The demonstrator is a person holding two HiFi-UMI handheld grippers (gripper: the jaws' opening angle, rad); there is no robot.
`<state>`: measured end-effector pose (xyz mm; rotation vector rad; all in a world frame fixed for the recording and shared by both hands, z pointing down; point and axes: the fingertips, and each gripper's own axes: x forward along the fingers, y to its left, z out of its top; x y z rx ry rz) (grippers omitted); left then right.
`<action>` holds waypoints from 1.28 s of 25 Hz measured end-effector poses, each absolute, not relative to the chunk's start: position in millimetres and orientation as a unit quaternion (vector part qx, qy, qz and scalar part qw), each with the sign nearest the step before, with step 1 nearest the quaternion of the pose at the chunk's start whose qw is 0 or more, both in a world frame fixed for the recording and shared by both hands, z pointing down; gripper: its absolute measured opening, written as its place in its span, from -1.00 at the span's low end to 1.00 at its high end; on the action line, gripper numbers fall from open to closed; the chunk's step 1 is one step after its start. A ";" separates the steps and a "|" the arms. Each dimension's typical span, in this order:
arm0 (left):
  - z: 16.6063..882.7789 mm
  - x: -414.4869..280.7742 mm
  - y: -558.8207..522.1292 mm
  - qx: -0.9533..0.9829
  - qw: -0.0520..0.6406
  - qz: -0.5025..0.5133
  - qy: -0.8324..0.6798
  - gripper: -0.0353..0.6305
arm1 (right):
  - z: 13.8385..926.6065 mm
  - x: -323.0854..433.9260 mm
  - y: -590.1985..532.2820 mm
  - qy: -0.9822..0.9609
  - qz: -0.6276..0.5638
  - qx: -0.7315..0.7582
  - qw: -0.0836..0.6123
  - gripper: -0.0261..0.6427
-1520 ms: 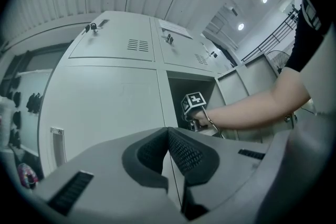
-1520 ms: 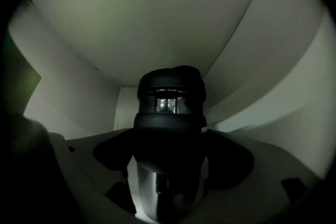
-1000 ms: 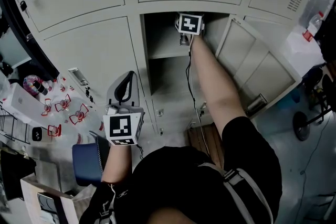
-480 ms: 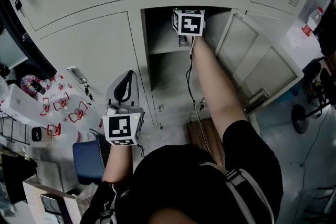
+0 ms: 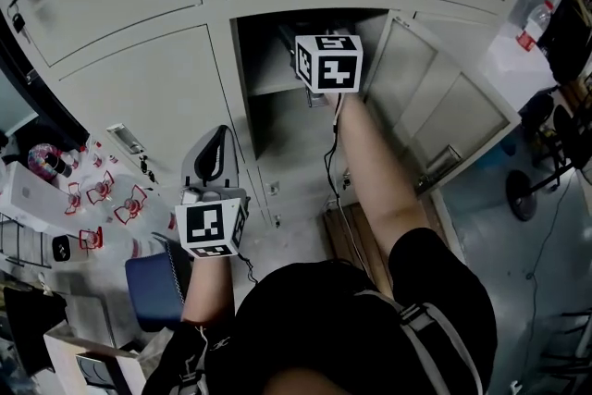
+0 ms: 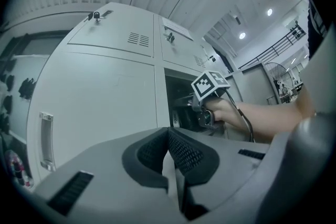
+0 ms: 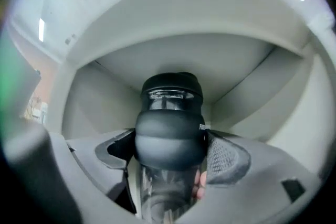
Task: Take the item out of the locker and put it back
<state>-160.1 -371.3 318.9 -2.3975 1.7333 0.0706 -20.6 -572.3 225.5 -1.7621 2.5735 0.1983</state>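
My right gripper point(image 7: 170, 152) is shut on a clear bottle point(image 7: 169, 136) with a black grip sleeve and a black lid point(image 7: 172, 84). It holds the bottle upright at the mouth of the open locker compartment point(image 5: 273, 60), just above its shelf point(image 5: 268, 90). In the head view the marker cube of the right gripper point(image 5: 327, 63) hides the bottle. My left gripper point(image 5: 219, 145) hangs low in front of the shut lower-left locker door point(image 5: 157, 106). Its pads point(image 6: 181, 152) are together with nothing between them.
The compartment's door point(image 5: 444, 116) stands swung open to the right. A cable point(image 5: 327, 164) hangs from the right gripper down the arm. A blue bin point(image 5: 153, 287) and red-patterned items point(image 5: 102, 199) lie at the left. A chair base point(image 5: 527, 190) is at the right.
My right gripper has drawn back out of the locker toward me with the bottle in it. The left gripper has stayed where it was.
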 end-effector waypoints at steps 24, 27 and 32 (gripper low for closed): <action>335.9 -122.9 -338.7 -0.816 0.061 0.014 0.575 -0.86 | 274.4 16.2 -413.2 0.835 0.077 -0.541 0.065 0.35; 336.5 -122.0 -335.7 -0.815 0.057 0.019 0.576 -0.86 | 282.3 22.0 -393.0 0.836 0.082 -0.539 0.068 0.35; 343.0 -119.5 -331.9 -0.812 0.050 0.015 0.581 -0.86 | 299.7 35.3 -369.4 0.835 0.090 -0.537 0.073 0.35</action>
